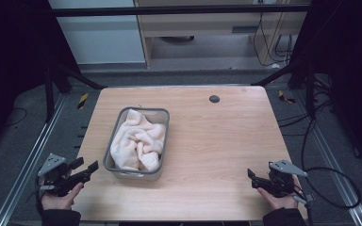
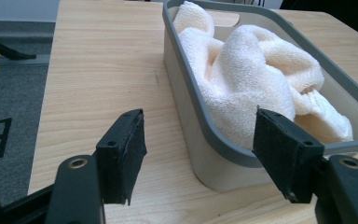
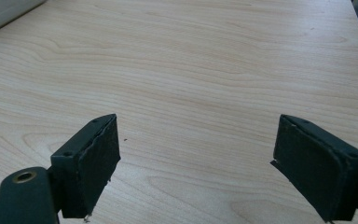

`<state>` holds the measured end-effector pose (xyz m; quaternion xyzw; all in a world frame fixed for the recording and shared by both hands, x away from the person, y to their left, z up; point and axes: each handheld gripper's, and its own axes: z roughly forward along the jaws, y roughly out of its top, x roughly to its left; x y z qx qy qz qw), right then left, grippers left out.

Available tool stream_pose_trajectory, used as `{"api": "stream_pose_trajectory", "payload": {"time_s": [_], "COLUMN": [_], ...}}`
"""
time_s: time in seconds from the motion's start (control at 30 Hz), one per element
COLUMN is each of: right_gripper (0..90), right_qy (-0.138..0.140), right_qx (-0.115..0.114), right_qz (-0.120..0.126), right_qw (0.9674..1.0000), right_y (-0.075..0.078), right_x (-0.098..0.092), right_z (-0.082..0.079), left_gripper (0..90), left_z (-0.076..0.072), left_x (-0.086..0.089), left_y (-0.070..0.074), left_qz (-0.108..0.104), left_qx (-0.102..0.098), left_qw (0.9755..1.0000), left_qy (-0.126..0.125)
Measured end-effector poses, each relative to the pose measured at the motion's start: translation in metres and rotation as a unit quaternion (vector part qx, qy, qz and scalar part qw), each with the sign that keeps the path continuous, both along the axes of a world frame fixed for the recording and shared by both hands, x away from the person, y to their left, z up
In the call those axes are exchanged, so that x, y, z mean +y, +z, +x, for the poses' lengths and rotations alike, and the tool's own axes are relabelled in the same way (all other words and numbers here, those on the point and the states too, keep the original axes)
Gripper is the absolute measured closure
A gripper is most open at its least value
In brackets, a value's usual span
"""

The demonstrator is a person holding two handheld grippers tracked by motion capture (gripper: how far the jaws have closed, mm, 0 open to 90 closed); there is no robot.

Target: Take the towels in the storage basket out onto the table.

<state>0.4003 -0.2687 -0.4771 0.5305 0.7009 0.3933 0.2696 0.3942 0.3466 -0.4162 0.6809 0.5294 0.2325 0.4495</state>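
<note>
Two handheld black two-jaw grippers are waiting with jaws apart and empty: the left gripper (image 1: 86,170) at lower left, the right gripper (image 1: 253,175) at lower right. Left of centre, a crumpled cream terry towel (image 1: 136,140) is filling a grey-rimmed rectangular plastic bin (image 1: 162,113), long axis pointing up-frame. A one-sided pull is likely to drag or tip the bin.
</note>
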Motion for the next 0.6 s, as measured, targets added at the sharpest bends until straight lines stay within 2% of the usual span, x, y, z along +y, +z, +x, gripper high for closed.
{"api": "stream_pose_trajectory", "payload": {"time_s": [0.23, 0.3, 0.4, 0.6], "right_gripper": [13.6, 13.4, 13.2, 12.9], "right_qy": [0.0, 0.0, 0.0, -0.002], "right_qx": [0.001, 0.002, 0.002, 0.001], "right_qz": [-0.009, -0.005, -0.007, -0.006], "right_qw": [1.0, 1.0, 1.0, 1.0], "right_y": [0.0, 0.0, 0.0, 0.002], "right_x": [0.001, 0.001, 0.002, 0.002], "right_z": [0.001, 0.001, 0.0, 0.0], "left_gripper": [33.9, 33.9, 35.1, 34.4], "left_z": [0.004, 0.006, 0.009, 0.015], "left_x": [-0.006, -0.01, -0.012, -0.019], "left_y": [0.012, 0.017, 0.025, 0.035], "left_qz": [0.006, 0.011, 0.006, 0.009], "left_qx": [0.0, 0.0, -0.006, -0.008], "left_qw": [0.9998, 0.9996, 0.9995, 0.9991], "left_qy": [-0.017, -0.025, -0.03, -0.041]}}
